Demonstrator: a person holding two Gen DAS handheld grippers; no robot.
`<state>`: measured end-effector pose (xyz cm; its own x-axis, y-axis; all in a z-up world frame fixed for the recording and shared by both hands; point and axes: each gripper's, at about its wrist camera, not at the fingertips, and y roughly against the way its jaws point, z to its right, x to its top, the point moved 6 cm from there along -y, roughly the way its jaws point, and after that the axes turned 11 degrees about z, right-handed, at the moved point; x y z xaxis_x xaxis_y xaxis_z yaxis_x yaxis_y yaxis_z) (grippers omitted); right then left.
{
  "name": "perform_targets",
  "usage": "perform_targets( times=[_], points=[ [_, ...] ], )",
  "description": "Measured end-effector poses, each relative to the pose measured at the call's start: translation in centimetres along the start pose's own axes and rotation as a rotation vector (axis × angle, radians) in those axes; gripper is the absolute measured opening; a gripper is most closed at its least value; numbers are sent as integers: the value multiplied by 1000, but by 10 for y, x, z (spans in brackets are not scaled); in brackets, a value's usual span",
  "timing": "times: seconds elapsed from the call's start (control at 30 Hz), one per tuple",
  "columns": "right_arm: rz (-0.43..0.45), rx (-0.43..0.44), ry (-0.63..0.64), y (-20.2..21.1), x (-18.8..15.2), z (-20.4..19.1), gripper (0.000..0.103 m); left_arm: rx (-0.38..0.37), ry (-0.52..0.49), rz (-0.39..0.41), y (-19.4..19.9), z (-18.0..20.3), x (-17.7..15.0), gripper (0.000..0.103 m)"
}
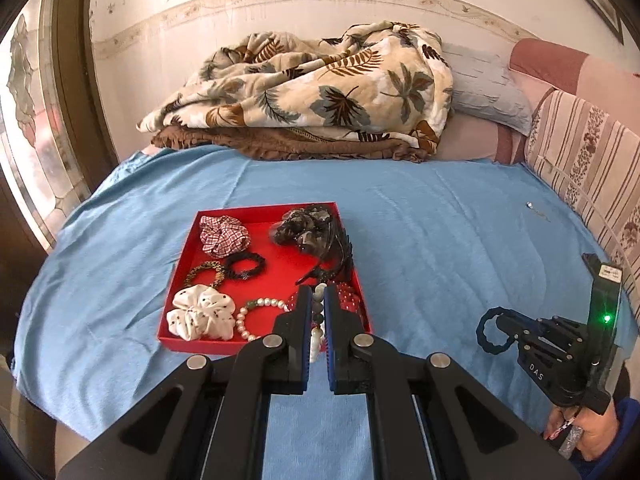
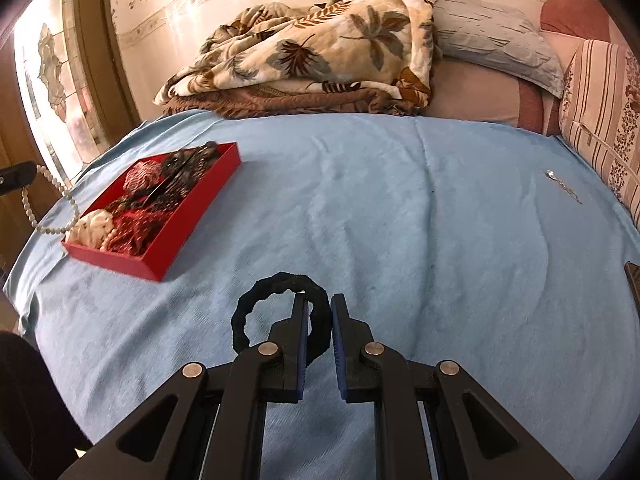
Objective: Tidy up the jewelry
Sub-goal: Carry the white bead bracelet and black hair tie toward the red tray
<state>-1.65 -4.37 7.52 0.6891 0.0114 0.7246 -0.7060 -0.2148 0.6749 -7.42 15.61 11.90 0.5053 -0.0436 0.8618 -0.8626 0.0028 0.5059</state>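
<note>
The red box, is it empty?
No: the red box on the blue sheet holds scrunchies, a pearl bracelet and dark hair accessories.

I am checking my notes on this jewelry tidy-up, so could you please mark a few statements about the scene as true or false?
1. The left tool is shut on a bead necklace. True.
2. The right tool holds a white scrunchie. False: it is shut on a black hair tie; the white scrunchie lies in the red tray.
3. The red tray sits on a blue sheet. True.
4. The tray is empty. False: it holds scrunchies, hair ties and a pearl bracelet.
5. A small silver piece lies on the sheet, apart from the tray. True.
</note>
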Motion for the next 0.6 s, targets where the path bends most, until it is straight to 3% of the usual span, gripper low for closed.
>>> perform_targets(
  times=[0.33,0.6],
  points=[
    [-1,19,-21,14,-11,-9,13,8,-83,20,18,28,-11,6],
    [-4,29,-21,20,-16,-16,13,19,-95,17,23,29,-13,6]
  ],
)
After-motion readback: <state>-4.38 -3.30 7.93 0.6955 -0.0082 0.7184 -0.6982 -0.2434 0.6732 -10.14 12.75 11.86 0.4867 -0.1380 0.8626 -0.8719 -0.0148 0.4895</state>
